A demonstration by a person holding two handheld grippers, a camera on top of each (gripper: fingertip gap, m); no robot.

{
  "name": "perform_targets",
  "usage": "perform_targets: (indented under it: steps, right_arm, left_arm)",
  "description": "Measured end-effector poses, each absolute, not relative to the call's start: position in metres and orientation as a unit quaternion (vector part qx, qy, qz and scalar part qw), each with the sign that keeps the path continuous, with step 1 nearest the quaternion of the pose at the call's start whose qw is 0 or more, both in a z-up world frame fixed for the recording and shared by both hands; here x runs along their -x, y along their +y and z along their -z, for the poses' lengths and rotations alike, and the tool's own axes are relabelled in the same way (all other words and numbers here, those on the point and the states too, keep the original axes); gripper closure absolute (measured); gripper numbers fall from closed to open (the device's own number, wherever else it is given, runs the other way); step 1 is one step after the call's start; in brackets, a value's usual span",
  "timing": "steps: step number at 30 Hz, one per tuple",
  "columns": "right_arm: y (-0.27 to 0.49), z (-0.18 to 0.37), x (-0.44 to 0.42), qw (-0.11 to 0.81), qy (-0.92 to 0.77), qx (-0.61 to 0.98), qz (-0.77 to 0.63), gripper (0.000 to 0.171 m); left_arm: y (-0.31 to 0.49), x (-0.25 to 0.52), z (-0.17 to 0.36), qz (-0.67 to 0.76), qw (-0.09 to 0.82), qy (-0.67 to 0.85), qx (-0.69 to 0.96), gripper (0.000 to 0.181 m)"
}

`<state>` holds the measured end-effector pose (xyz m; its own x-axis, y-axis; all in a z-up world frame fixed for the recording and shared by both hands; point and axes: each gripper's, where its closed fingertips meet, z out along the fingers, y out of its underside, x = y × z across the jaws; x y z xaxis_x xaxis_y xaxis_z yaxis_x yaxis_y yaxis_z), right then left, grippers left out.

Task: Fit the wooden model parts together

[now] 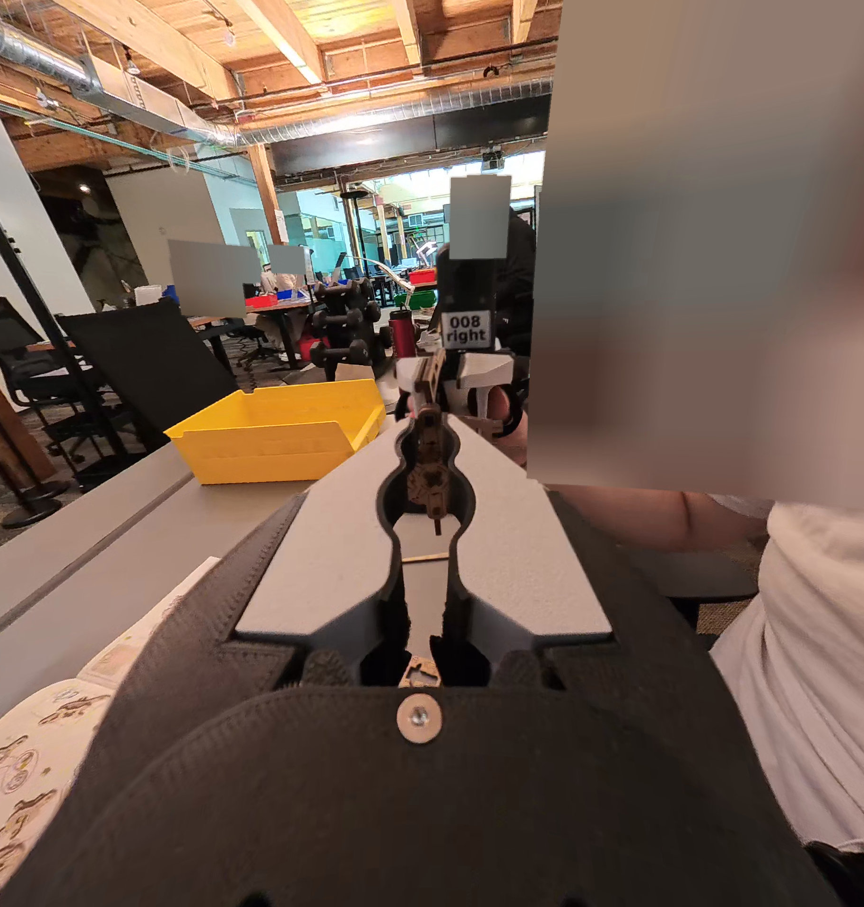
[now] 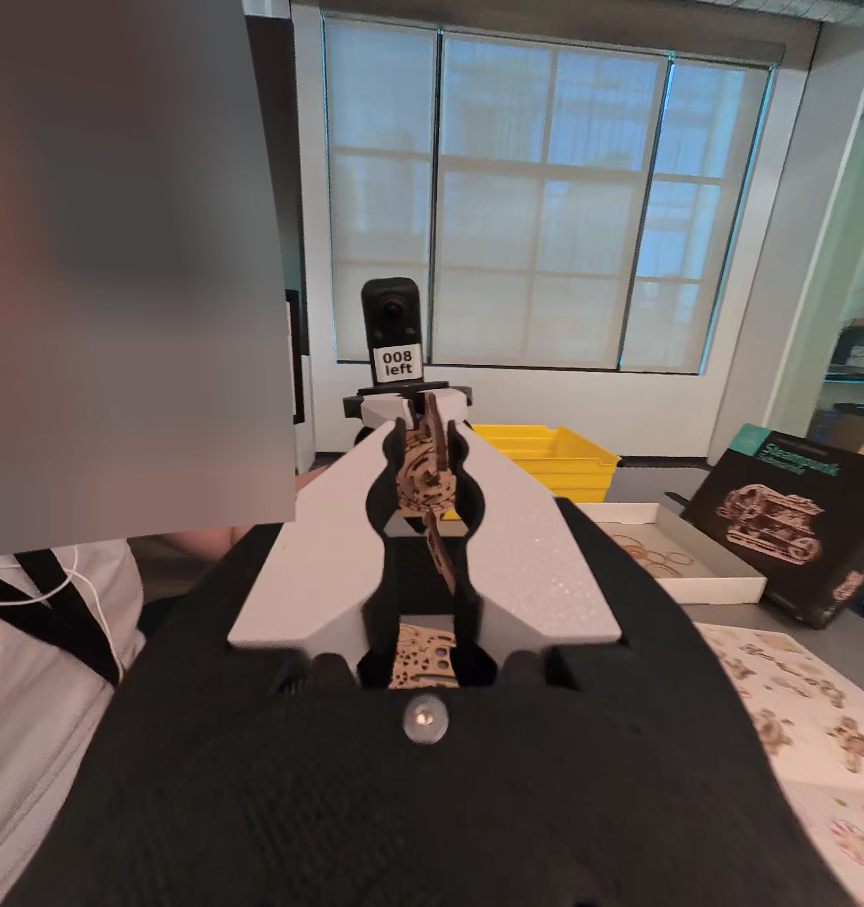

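Both grippers are held in the air, facing each other tip to tip. In the left wrist view, my left gripper is shut on a small wooden gear assembly that sits between its pads. My right gripper shows just beyond it, shut on a flat dark wooden part. In the right wrist view, my right gripper holds that flat part edge-on along its right finger, and the gear assembly sits against it. The left gripper is right behind. How the two pieces touch is hidden.
A yellow bin stands on the grey table and also shows in the right wrist view. On the right are a white tray of rubber bands, the dark kit box and an instruction sheet. A cut wooden sheet lies below. The grippers are tip to tip, or close to it.
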<state>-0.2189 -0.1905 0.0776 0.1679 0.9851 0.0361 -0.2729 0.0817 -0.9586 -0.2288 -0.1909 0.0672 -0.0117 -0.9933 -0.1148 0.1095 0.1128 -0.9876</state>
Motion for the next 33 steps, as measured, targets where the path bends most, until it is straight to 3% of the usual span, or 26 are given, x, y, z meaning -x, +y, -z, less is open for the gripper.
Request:
perform_targets:
  steps: [3,6,14,22,28,33]
  right_arm:
    - [-0.188,-0.073,0.228,0.597,-0.395,0.454,-0.530,0.156]
    - [-0.186,-0.071,0.228,0.593,-0.391,0.455,-0.536,0.167]
    - [-0.186,-0.069,0.227,0.593,-0.401,0.465,-0.521,0.165]
    - [-0.199,-0.078,0.198,0.598,-0.497,0.418,-0.469,0.154]
    - [-0.197,-0.088,0.192,0.528,-0.515,0.379,-0.559,0.151]
    - [-0.196,-0.064,0.194,0.517,-0.552,0.428,-0.495,0.131]
  left_arm:
    - [-0.192,0.226,-0.067,0.507,0.546,0.503,0.438,0.175]
    - [-0.192,0.226,-0.068,0.515,0.542,0.498,0.438,0.175]
    - [-0.191,0.224,-0.066,0.515,0.537,0.498,0.446,0.175]
    - [-0.200,0.230,-0.074,0.583,0.483,0.482,0.441,0.176]
    - [-0.200,0.229,-0.077,0.611,0.463,0.470,0.437,0.176]
    - [-0.194,0.235,-0.081,0.580,0.495,0.474,0.441,0.175]
